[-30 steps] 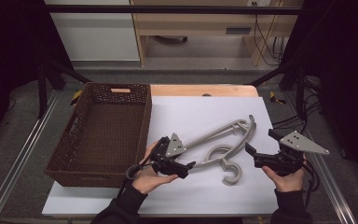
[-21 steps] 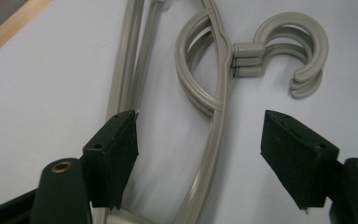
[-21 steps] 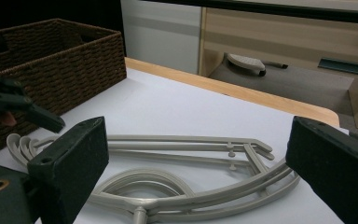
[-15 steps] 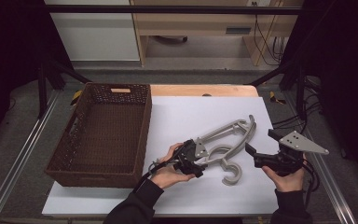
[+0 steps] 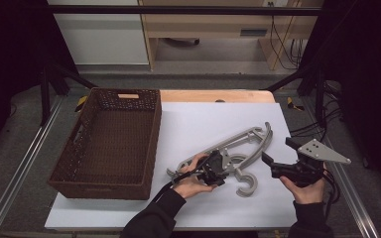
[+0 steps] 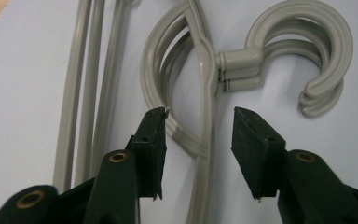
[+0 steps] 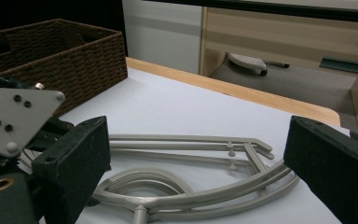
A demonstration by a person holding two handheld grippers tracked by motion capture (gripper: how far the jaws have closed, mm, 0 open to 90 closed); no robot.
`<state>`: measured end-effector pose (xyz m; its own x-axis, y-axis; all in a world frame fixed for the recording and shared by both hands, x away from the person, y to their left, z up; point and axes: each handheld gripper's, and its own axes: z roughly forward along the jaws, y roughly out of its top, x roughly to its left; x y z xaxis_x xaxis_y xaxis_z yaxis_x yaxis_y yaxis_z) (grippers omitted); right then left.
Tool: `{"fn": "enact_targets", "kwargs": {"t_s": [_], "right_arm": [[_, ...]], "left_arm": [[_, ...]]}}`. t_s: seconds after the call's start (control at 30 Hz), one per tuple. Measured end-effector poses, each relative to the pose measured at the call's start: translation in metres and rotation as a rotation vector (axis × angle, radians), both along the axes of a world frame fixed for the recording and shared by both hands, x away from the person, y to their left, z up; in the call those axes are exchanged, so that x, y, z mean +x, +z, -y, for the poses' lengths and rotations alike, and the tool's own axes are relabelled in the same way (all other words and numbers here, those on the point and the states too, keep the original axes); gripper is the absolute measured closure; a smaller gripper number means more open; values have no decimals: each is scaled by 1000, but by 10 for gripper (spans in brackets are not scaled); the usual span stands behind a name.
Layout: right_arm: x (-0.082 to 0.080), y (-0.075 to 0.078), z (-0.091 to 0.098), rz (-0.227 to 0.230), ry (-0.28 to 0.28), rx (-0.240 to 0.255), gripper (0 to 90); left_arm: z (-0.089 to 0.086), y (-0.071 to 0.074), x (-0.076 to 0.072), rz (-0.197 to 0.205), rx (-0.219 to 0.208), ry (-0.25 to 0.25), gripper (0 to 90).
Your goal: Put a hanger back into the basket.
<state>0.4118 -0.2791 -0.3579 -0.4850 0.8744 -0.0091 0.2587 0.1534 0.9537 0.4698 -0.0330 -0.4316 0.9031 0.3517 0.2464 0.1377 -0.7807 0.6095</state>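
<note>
Hangers (image 5: pixel 238 148) lie stacked; left tongs (image 6: pixel 199 122) gape astride the neck, right tongs (image 5: pixel 277 159) wide apart, empty.

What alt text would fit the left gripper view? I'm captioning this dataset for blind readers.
The left hand-held gripper, jaws open, straddles the curved neck of a stack of grey plastic hangers lying on a white table. Their nested hooks curl at upper right, and three straight bars run up the left side.
</note>
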Motion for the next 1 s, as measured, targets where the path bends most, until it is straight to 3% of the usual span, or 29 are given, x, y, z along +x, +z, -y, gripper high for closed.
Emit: {"fn": "enact_targets", "kwargs": {"t_s": [0.23,0.4,0.57,0.73,1.0], "right_arm": [[-1,1,3,-2,-12,-2,75],[-1,1,6,0,-25,9,79],[-2,2,7,-2,-26,11,80],[-2,1,7,-4,-28,14,80],[-1,1,5,-9,-23,5,81]], "left_arm": [[18,-7,3,-12,12,-16,631],[28,-17,11,-43,66,-26,666],[29,-20,15,-70,67,-20,711],[22,-11,19,-103,18,-5,768],[25,-14,21,-128,43,-12,778]]}}
